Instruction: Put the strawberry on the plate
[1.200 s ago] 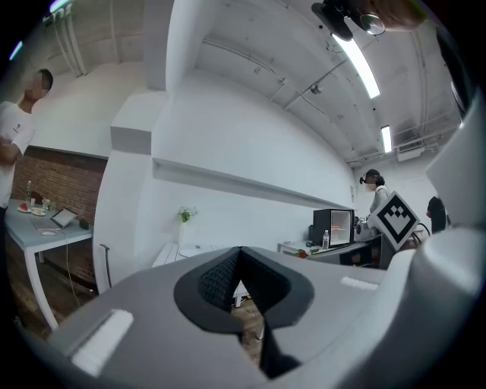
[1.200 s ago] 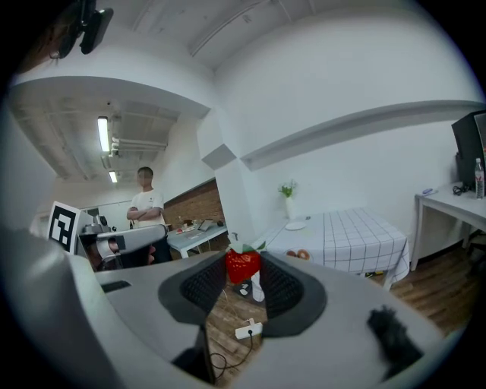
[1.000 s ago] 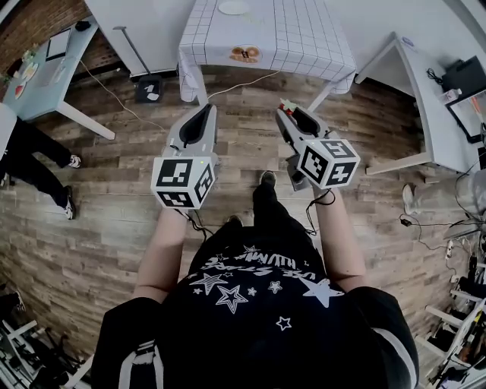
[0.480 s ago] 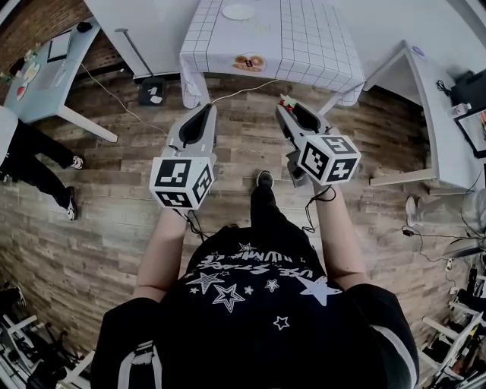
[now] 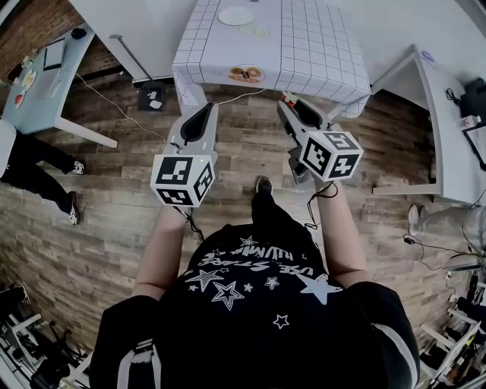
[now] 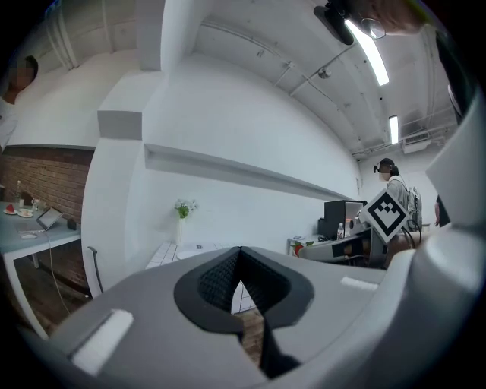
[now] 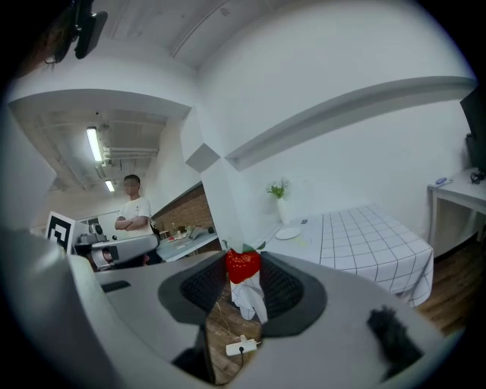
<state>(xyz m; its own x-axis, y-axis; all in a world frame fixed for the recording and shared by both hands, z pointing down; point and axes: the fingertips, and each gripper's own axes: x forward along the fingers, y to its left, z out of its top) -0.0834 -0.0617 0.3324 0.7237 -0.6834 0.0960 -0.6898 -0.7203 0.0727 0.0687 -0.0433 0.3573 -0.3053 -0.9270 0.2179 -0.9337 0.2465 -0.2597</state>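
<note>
Currently, right claw (image 5: 288, 100): clamped on small red strawberry (image 7: 243, 264) with green cap, gripped at the jaw tips.
Left claw (image 6: 240, 252): jaws together, nothing between.
Strawberry position: over wooden plank floor (image 5: 114, 220), just short of worktop's near edge.
White round plate (image 5: 235, 15): resting on far part of white grid-cloth worktop (image 5: 319, 53), well apart from both claws.

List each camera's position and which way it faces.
Head view: on the person's head, facing steeply down; shows forearms, left gripper, right gripper.
Left gripper view: on that gripper, facing the wall along its shut, empty jaws.
Right gripper view: on that gripper, along jaws clamping the strawberry.
Shared: head and right gripper views both show table and plate.
</note>
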